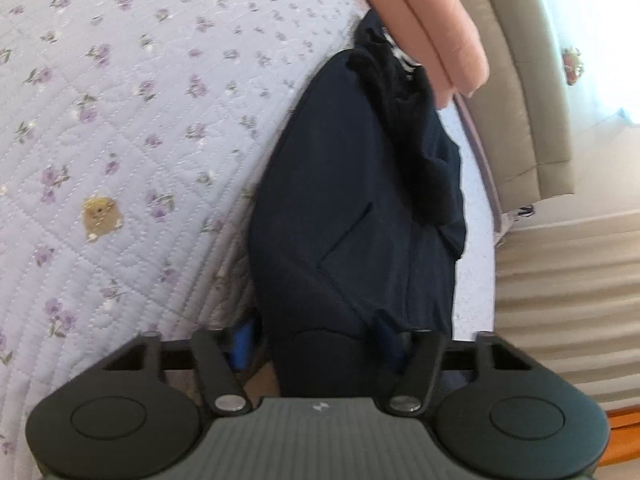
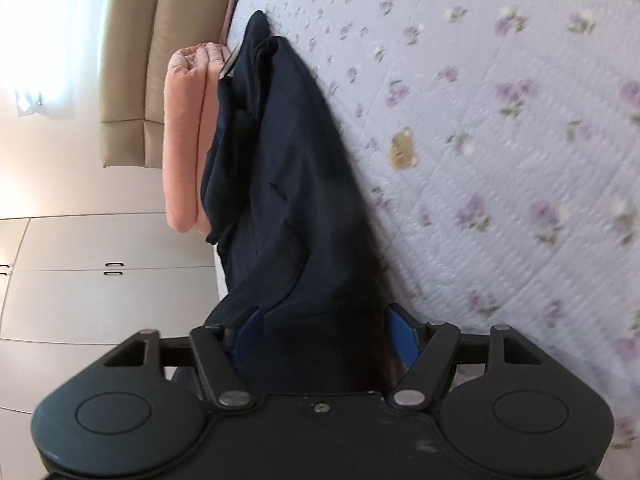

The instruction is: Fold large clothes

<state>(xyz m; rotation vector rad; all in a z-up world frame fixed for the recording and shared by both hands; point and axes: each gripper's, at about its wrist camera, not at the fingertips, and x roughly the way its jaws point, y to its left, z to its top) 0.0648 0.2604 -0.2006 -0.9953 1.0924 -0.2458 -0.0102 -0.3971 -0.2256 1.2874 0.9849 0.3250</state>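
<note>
A large dark navy garment point(image 1: 352, 208) stretches from each gripper toward the head of the bed, lying over the lilac floral quilt point(image 1: 120, 120). In the left wrist view my left gripper point(image 1: 320, 344) has its blue-padded fingers point(image 1: 244, 340) either side of a bunch of the navy cloth and grips it. In the right wrist view the same garment point(image 2: 280, 200) runs up from my right gripper point(image 2: 324, 336), whose blue pads point(image 2: 404, 336) also clamp a thick fold of it. A pocket seam shows on the cloth in both views.
A folded pink blanket point(image 1: 432, 28) lies at the head of the bed beside the garment, also in the right wrist view point(image 2: 184, 140). A beige padded headboard point(image 1: 516, 80) stands behind it. White cupboards point(image 2: 80, 260) and a ribbed curtain point(image 1: 560, 300) line the room's edges.
</note>
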